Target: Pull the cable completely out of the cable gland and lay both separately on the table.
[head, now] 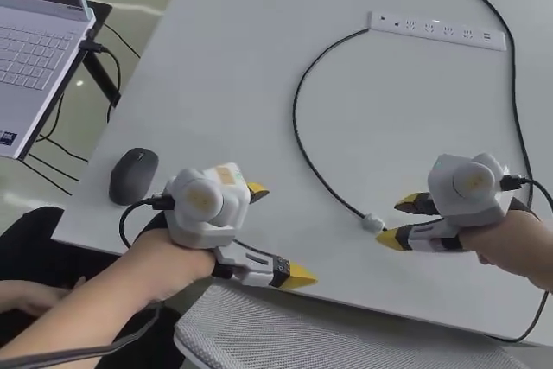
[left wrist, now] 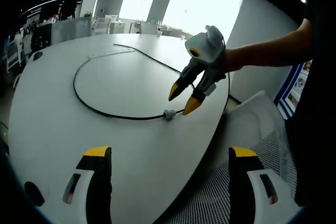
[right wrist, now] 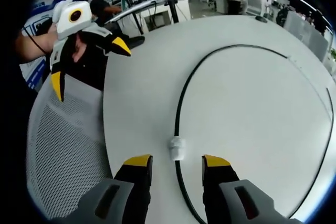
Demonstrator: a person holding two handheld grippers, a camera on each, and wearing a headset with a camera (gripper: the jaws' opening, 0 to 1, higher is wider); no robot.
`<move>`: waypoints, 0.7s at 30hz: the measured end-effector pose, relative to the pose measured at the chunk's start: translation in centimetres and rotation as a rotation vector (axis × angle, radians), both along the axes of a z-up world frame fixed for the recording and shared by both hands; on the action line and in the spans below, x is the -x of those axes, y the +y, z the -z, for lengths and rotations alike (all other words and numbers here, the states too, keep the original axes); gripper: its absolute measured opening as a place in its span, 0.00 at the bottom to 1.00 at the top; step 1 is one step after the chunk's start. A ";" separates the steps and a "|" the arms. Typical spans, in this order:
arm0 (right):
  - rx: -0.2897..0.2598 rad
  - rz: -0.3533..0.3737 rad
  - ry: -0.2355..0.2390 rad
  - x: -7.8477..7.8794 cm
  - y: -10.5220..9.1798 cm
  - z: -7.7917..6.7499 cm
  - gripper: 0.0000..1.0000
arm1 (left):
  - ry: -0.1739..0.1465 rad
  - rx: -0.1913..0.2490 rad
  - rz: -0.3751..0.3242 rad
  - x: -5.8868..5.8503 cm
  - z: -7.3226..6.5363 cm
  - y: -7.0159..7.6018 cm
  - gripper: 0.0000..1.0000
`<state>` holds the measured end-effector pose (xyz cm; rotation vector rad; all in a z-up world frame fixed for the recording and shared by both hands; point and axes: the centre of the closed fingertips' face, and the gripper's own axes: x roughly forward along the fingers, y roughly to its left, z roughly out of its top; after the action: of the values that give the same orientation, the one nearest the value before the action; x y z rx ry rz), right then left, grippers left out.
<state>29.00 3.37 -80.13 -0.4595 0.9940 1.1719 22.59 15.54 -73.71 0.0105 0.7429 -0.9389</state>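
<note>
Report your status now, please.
Left gripper open, away. Right gripper open, at gland. Gland on cable, both on table. Mouse well aside.

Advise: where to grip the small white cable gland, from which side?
Grip the small white cable gland across its body, jaws crosswise to the thin black cable. Come from the near table edge, like the open right gripper: cable runs out both ends, flanks free.
</note>
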 end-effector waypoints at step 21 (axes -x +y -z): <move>0.048 -0.031 0.035 0.2 0.5 1.7 0.14 | 0.022 -0.004 -0.017 0.4 1.1 1.6 0.91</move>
<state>28.76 3.89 -81.84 -0.4951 1.0505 1.1895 22.18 17.14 -74.78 -0.0026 0.7640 -0.9228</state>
